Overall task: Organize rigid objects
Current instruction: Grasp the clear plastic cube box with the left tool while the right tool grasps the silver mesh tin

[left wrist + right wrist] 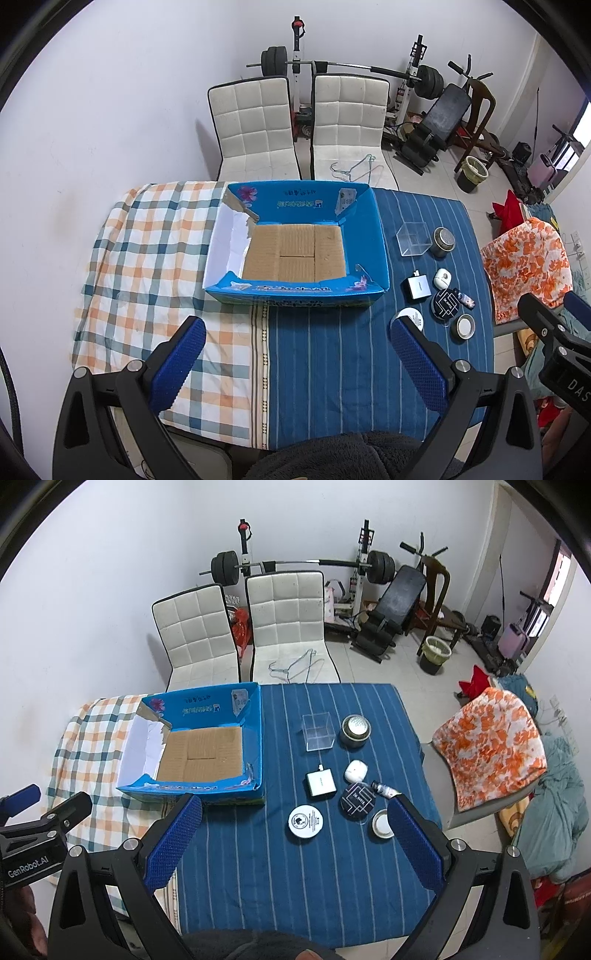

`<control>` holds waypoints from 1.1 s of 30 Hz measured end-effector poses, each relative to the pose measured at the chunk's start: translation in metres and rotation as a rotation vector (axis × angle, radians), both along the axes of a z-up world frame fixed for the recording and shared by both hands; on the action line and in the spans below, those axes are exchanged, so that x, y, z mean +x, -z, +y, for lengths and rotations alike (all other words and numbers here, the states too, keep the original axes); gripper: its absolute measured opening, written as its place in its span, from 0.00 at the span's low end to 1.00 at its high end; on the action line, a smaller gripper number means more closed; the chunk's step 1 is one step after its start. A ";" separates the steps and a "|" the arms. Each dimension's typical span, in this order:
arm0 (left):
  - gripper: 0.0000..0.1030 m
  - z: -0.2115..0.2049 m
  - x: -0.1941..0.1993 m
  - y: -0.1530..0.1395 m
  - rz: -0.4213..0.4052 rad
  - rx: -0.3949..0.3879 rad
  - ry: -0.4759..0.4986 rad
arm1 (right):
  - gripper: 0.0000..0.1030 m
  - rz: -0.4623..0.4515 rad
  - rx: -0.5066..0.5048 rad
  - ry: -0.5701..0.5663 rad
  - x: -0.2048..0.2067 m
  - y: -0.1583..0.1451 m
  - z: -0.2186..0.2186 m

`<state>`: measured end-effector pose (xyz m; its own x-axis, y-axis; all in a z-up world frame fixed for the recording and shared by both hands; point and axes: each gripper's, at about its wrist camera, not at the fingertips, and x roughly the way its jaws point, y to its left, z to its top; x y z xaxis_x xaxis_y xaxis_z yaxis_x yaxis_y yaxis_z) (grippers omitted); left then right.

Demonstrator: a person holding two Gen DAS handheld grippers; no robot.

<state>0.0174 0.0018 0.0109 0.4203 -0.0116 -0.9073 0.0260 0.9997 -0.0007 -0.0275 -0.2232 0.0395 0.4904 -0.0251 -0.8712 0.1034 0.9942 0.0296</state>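
Observation:
An open blue cardboard box with a bare brown floor stands mid-table. To its right lie small objects on the blue striped cloth: a clear plastic cube, a round metal tin, a white charger, a white earbud case, a black round compact, a white round tin, a small lid and a small tube. My left gripper hovers open before the box. My right gripper hangs open above the table's near edge, nothing between its fingers.
Two white padded chairs stand behind the table, one with wire hangers on its seat. Gym gear and a bin fill the back right. A chair draped in orange-white cloth sits at the table's right. Checked cloth covers the left.

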 end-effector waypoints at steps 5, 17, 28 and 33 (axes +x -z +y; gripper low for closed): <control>1.00 -0.021 0.027 0.013 0.016 -0.014 0.031 | 0.99 0.077 0.069 0.088 0.021 0.031 -0.045; 1.00 -0.161 0.160 0.132 0.193 -0.052 0.150 | 0.99 0.302 0.174 0.249 0.158 0.204 -0.191; 1.00 -0.224 0.255 0.233 0.337 -0.012 0.076 | 0.96 0.489 0.288 0.257 0.303 0.354 -0.223; 1.00 -0.223 0.262 0.250 0.365 0.010 0.050 | 0.79 0.581 0.299 0.216 0.319 0.398 -0.215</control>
<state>0.2796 -0.2212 -0.2395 0.0681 -0.0147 -0.9976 0.0750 0.9971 -0.0096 0.2920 -0.4377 -0.3586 -0.0478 0.2124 -0.9760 0.3802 0.9074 0.1789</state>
